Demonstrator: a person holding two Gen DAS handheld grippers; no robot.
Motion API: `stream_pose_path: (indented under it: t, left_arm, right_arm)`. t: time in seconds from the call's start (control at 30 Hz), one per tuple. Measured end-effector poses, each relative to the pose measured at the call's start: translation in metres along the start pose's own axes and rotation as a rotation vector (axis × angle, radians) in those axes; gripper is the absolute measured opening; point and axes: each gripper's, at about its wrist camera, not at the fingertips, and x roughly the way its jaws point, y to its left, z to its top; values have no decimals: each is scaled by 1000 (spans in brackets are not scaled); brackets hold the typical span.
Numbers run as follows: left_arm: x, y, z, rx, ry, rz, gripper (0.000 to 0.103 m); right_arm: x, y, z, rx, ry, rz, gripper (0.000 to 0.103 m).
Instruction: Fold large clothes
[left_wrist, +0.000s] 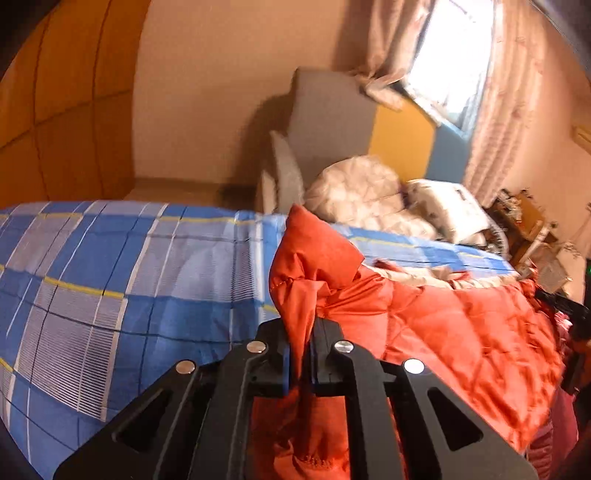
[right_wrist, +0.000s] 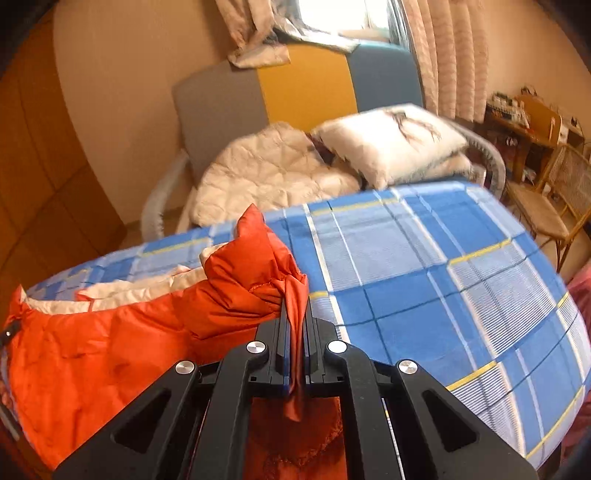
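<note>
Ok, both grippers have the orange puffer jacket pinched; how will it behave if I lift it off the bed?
Probably floppy: the orange puffer jacket bunches and droops around the left gripper and right gripper. The quilted, puffy panels suggest it is light for its bulk. The shiny shell looks slick, so the thin pinched folds may slip.

Both cams sit low, close behind their gripper, looking forward over the bed toward the window wall. Left wrist view is rolled, with the bed (left_wrist: 110, 266) on its left; right wrist view has it on the right. Shared: orange jacket (left_wrist: 461, 332), pillow (right_wrist: 388, 144), headboard (right_wrist: 306, 85).
</note>
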Motion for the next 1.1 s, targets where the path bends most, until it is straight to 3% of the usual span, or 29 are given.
stream_pose_path:
  t: [0.03,0.07,0.1,0.17,0.27,0.4,0.53,0.63,0.67,0.73,0.8,0.83,0.97,1.1]
  left_arm:
    - [6,0,0,-7,16,5,10]
    - [11,1,-1,-13,25,29,20]
    - [12,3,-1,-29,26,51,36]
    - [4,9,-1,-84,3,44,64]
    - [-23,13,-1,-110,-70,35,64]
    - [-59,-6,-12,-45,-115,-90,58]
    - [-62,-45,-35,56,-42,-219,56]
    - [-49,-76,-54,138,33,-262,56]
    - [-42,-85,-60,156,60,-265,55]
    - [-31,-100,-68,194,94,-250,38]
    - [-21,-110,-72,222,120,-231,12]
    - [-16,-113,-72,226,127,-206,6]
    - [2,-117,-63,211,144,-161,2]
    - [23,-115,-62,187,165,-116,2]
  right_arm:
    - [5,0,-2,3,11,-1,5]
    - [7,-2,-3,15,12,9,5]
    - [8,-5,-4,32,13,22,6]
    - [2,-12,-6,59,13,25,22]
    - [-21,-20,-12,69,-20,33,46]
    - [-60,-26,-36,36,-47,51,48]
    - [-69,-24,-64,12,-5,72,48]
    - [-59,-18,-77,-2,25,57,48]
    - [-55,-17,-79,-3,30,60,36]
    - [-47,-14,-81,-6,41,52,27]
    - [-45,-11,-79,-15,37,38,18]
    - [-47,-10,-77,-22,25,23,13]
    - [-47,-11,-63,5,-10,-13,9]
    - [-1,-5,-69,-7,81,-96,8]
